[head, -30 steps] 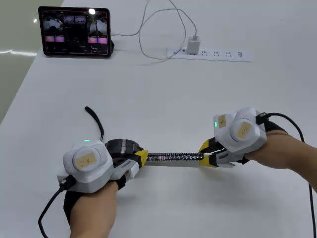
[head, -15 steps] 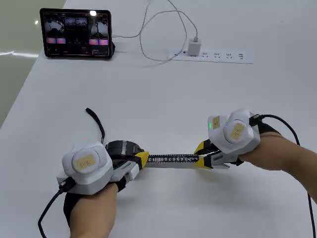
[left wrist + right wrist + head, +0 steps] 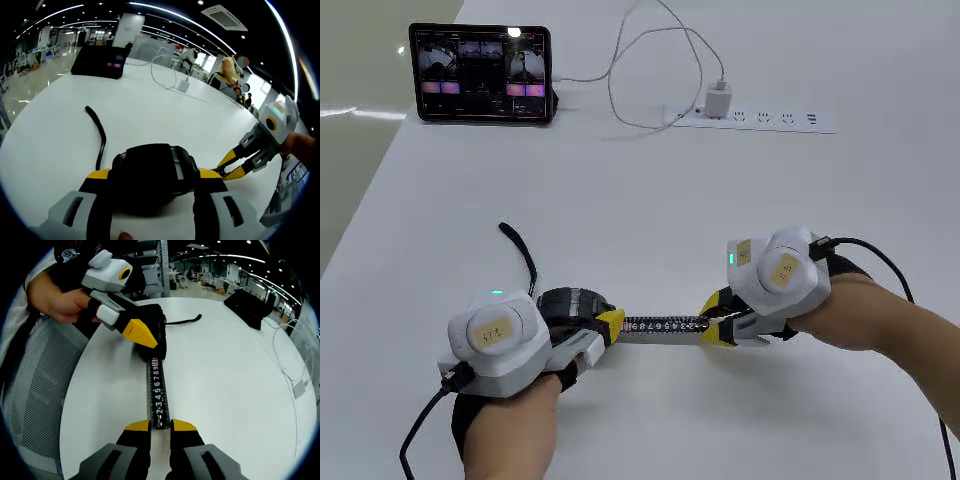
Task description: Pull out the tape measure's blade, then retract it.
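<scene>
Left gripper (image 3: 604, 327) clamps tape measure (image 3: 570, 300); right gripper (image 3: 717, 328) pinches blade (image 3: 660, 325) at 3 o'clock. Bench (image 3: 650, 200) edge at 9 o'clock.

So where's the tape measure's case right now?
In the head view the tape measure's case sits low and left on the white table, clamped in the left gripper, with the blade running right to the right gripper.

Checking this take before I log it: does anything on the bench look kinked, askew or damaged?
Nothing stands out. The blade runs straight, with no kink, from the tape measure in the left gripper to the right gripper pinching its end.
</scene>
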Demonstrator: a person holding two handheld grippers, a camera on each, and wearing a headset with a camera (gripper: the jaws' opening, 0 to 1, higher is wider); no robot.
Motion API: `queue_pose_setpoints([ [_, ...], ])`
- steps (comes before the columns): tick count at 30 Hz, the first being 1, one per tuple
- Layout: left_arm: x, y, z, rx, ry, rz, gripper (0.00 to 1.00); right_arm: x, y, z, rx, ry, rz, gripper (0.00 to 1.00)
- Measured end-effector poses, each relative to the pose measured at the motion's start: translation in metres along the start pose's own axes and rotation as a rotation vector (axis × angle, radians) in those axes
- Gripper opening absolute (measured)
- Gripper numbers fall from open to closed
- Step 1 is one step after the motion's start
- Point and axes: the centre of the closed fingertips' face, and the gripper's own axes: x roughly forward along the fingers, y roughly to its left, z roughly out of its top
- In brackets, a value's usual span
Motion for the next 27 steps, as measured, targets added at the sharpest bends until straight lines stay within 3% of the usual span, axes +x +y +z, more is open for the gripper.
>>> queue_pose_setpoints([
  [27,0.001,0.000,0.001,-0.011,-0.004,-0.010,0.61,0.023,0.004,0.033,-0.004,-0.052,0.017,0.10],
])
